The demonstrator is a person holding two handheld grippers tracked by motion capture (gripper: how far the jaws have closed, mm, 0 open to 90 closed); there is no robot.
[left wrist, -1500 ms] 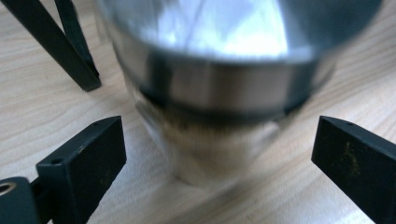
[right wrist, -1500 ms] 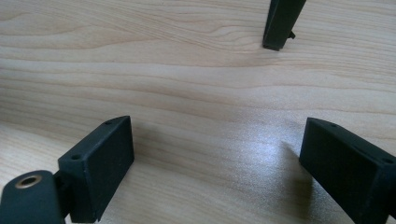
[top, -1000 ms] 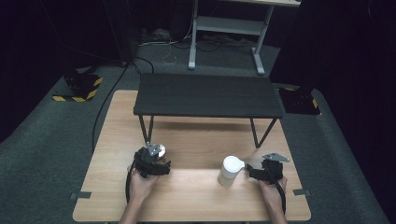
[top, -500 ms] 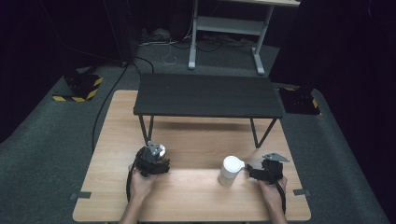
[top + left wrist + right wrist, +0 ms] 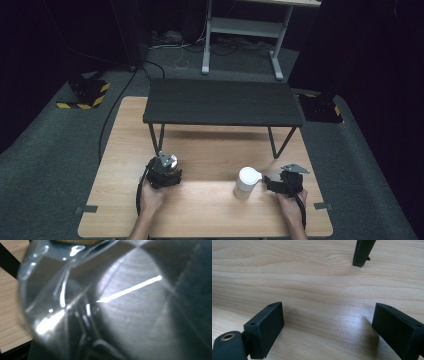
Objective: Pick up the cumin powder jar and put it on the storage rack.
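In the high view, low and left of centre, the left claw (image 5: 167, 165) is sitting over a shiny metal cup (image 5: 169, 160) on the counter (image 5: 210, 150). In the left gripper view the cup's brushed wall (image 5: 130, 302) is pressing so close to the lens that the jaws themselves are hidden — whether they are clamping the cup or merely crowding it cannot be told. The right claw (image 5: 324, 327) is standing wide apart with nothing between its jaws but bare wood; a black leg (image 5: 362, 252) of the low shelf (image 5: 222, 102) is rising at the top of the right gripper view.

The white bottle (image 5: 246, 182) is standing upright at the lower right of the high view, just to the left of the right claw (image 5: 270, 181) and near it — not yet between the jaws. To take it well, the person should probably be keeping the jaws level and spread, sliding them to either side of the bottle's body below its cap, and closing only once it is centred, since a nudge from one jaw could tip so tall a thing.
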